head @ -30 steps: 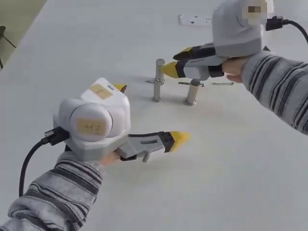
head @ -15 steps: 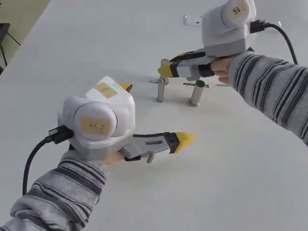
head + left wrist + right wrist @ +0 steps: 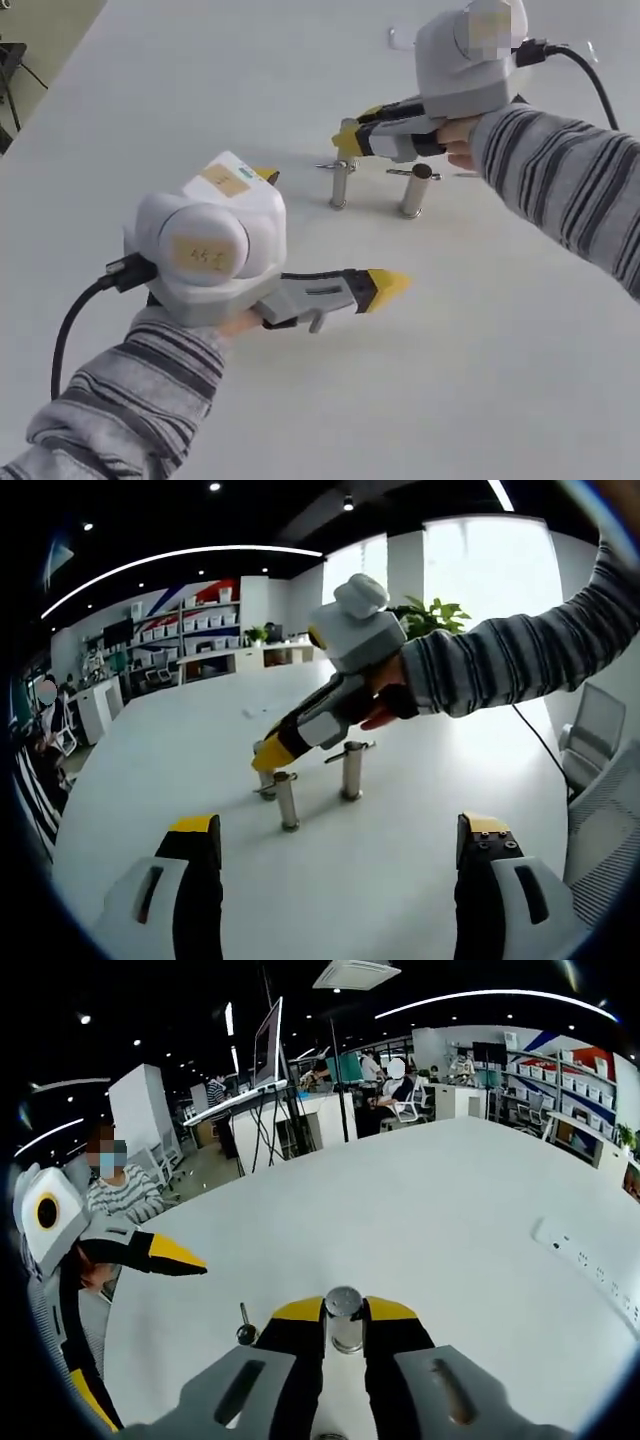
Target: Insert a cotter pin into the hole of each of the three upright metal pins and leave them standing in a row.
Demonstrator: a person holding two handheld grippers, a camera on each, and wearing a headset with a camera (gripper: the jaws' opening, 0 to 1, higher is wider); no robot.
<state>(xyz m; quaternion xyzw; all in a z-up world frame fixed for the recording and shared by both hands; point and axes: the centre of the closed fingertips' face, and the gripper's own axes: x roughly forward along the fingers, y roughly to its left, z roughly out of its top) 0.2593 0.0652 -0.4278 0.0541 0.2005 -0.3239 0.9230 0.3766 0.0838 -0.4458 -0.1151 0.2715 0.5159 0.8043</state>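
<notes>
Squeezing the back pin [image 3: 344,1303] near its top with the right gripper [image 3: 344,1328], yellow jaws tight on both sides. Standing straight up on the white table [image 3: 480,330], long way pointing up, right at the tips, so no reach needed there. Holding the left gripper [image 3: 325,230] low and close to the body, jaws wide apart, nothing in them. Well apart from the pins, much farther off than the right gripper. Just beside the held pin: front pin [image 3: 340,187] and side pin [image 3: 413,192], both upright, each with a cotter pin [image 3: 325,165] poking across near the top. From the left gripper view, all three seen from the side, close together, with the other gripper's yellow tip at the back one. From the right gripper view, the grip seen up close, plus a small thin rod [image 3: 243,1330] just left of the jaws. Cannot tell whether a cotter pin sits in the held pin. Probably worth checking that hole next
</notes>
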